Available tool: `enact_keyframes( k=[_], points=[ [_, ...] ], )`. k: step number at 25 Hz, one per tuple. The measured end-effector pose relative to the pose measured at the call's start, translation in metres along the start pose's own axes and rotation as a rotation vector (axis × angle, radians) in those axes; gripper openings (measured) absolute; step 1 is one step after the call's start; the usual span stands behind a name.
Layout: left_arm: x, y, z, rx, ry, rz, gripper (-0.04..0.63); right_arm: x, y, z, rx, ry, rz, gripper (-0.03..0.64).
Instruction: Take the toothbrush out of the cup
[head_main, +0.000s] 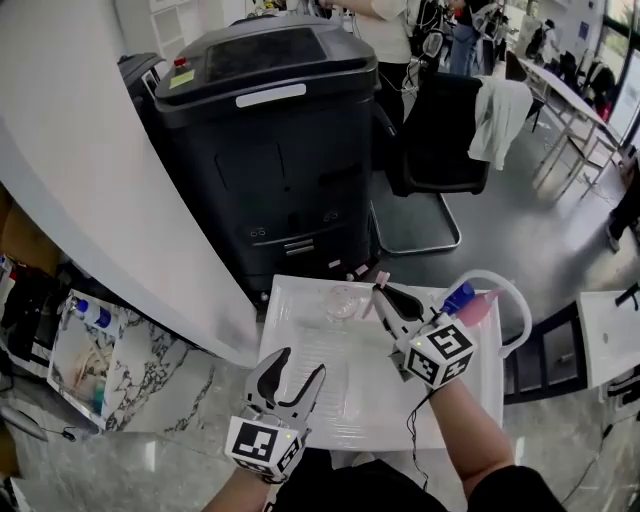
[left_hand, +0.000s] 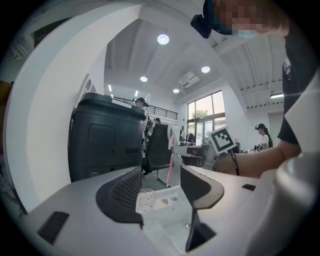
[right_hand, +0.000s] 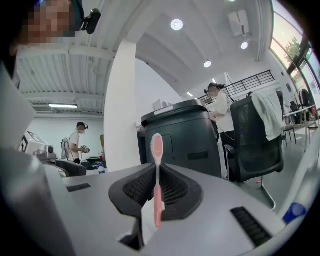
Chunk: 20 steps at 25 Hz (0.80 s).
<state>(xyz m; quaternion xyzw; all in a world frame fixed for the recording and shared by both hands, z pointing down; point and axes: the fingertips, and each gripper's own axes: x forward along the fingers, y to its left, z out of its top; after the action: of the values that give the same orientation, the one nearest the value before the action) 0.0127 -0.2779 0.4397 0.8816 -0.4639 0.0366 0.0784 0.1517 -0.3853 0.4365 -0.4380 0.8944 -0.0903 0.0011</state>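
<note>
In the right gripper view a pink toothbrush (right_hand: 157, 175) stands upright with its head on top, and my right gripper (right_hand: 157, 187) is shut on its handle. From the head view, that right gripper (head_main: 382, 293) hangs over the far side of the white tray (head_main: 300, 330), just right of the clear cup (head_main: 343, 303), with the toothbrush tip (head_main: 378, 279) poking out beyond the jaws. The cup (left_hand: 146, 198) holds no brush. My left gripper (head_main: 300, 365) hovers over the tray's near left part, open and holding nothing, and in its own view the left gripper (left_hand: 160, 192) points at the cup.
A big black machine (head_main: 265, 130) stands right behind the tray, with a black chair (head_main: 440, 130) draped in white cloth to its right. A blue-capped bottle (head_main: 460, 298) and a white hose (head_main: 505, 295) sit at the tray's right. A white curved wall (head_main: 90, 170) runs along the left.
</note>
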Motion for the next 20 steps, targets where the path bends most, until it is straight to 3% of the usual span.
enact_keyframes(
  k=[6, 13, 17, 20],
  points=[
    [-0.019, -0.039, 0.01, 0.024, -0.024, 0.006, 0.24, -0.06, 0.012, 0.021, -0.012, -0.049, 0.002, 0.032],
    [-0.05, -0.085, 0.014, 0.043, -0.045, 0.026, 0.152, -0.128, 0.024, 0.025, -0.016, -0.078, 0.001, 0.034],
    [-0.069, -0.104, 0.011, 0.035, -0.041, 0.053, 0.03, -0.159, 0.032, 0.022, -0.007, -0.086, 0.006, 0.032],
    [-0.081, -0.115, 0.006, 0.029, -0.032, 0.06, 0.017, -0.177, 0.038, 0.017, -0.001, -0.089, 0.009, 0.032]
  ],
)
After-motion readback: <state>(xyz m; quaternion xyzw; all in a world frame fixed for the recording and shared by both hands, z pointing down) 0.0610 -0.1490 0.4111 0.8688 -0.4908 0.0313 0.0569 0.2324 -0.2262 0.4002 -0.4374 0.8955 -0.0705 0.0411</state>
